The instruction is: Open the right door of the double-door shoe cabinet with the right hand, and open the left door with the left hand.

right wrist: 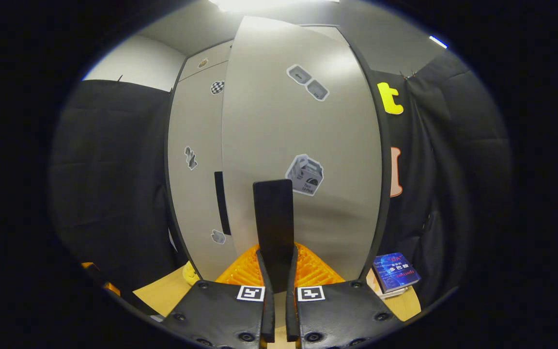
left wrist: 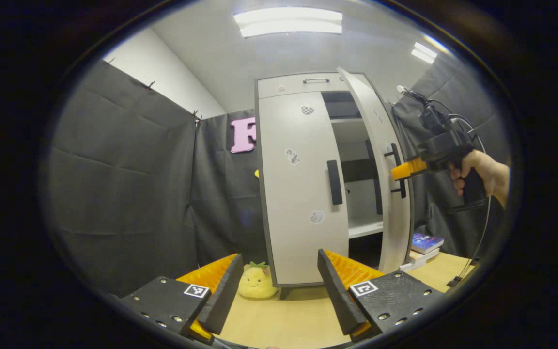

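Left gripper view first: the left gripper (left wrist: 278, 291) sits low over the wooden table (left wrist: 284, 325) with its jaws spread wide and nothing between them. Straight ahead stands the cabinet (left wrist: 303, 87), pale grey with dark edges. Its left door (left wrist: 301, 194) is closed flat, with a dark vertical handle (left wrist: 334, 182) near its inner edge and a few stickers on the face. The right door (left wrist: 380, 160) is swung partway out, so you can see shelves (left wrist: 364, 227) inside. Over on the right a hand (left wrist: 482, 174) holds the right gripper (left wrist: 407, 169), whose fingers are at the right door's handle (left wrist: 397, 170). A yellow plush (left wrist: 257, 282) sits on the table at the cabinet's foot, just left of its leg. A stack of books (left wrist: 424, 245) lies on the table past the open door.

Right gripper view: the right gripper (right wrist: 278, 271) is clenched on the right door's handle (right wrist: 273, 223), both fingers pressing its lower end from either side. The right door (right wrist: 308, 145) is right up close, angled out in front of the left door (right wrist: 196, 160), which lies flush behind it with its own handle (right wrist: 221, 203) peeking past the edge. The books (right wrist: 395, 272) are at lower right on the table (right wrist: 162, 291).
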`<state>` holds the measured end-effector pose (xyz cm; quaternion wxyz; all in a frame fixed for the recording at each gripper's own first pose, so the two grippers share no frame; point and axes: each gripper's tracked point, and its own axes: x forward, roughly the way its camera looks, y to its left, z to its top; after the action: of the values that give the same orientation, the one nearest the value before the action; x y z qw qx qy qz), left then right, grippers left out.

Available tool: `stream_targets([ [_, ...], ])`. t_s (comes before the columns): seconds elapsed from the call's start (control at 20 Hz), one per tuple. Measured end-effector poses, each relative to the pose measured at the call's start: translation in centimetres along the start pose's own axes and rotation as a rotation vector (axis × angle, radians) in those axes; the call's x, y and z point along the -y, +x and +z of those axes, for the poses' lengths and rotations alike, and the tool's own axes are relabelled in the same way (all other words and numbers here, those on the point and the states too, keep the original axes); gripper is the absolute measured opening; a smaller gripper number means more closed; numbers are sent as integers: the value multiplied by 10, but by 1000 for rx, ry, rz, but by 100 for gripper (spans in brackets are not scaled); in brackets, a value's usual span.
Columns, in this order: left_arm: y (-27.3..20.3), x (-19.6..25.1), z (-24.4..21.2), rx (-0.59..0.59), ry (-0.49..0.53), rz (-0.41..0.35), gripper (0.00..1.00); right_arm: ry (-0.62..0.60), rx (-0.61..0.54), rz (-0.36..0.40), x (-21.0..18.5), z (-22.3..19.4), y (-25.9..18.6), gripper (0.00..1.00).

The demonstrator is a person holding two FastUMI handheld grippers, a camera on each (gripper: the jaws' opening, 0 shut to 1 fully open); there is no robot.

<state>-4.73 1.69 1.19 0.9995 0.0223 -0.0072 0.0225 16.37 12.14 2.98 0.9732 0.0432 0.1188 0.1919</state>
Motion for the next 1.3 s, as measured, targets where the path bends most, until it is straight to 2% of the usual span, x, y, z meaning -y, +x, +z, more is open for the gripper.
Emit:
stream_targets([
  [0.1, 2, 6, -2, -4, -2, -10, 89, 10, 6, 17, 3, 0, -5, 11],
  [0.3, 10, 17, -5, -11, -6, -27, 89, 8, 5, 40, 8, -1, -12, 10],
  [0.35, 12, 21, -6, -11, -6, -33, 89, -1, 5, 43, 10, -1, -13, 7],
  [0.65, 23, 42, -7, -9, -11, -67, 89, -14, -1, 58, 18, -2, -23, 10],
  [0.7, 25, 47, -8, -11, -17, -72, 89, -19, -1, 58, 21, -2, -24, 7],
  [1.0, 28, 66, -5, -3, -27, -98, 88, -16, 2, 35, 39, -3, -35, 7],
  [1.05, 28, 69, -4, -1, -28, -104, 89, -22, 3, 27, 42, -3, -37, 10],
  [1.15, 29, 75, -4, 1, -25, -113, 88, -26, 9, 7, 50, -3, -40, 7],
  [1.3, 25, 84, -6, -7, -29, -125, 90, -34, 22, -37, 66, -1, -46, 10],
])
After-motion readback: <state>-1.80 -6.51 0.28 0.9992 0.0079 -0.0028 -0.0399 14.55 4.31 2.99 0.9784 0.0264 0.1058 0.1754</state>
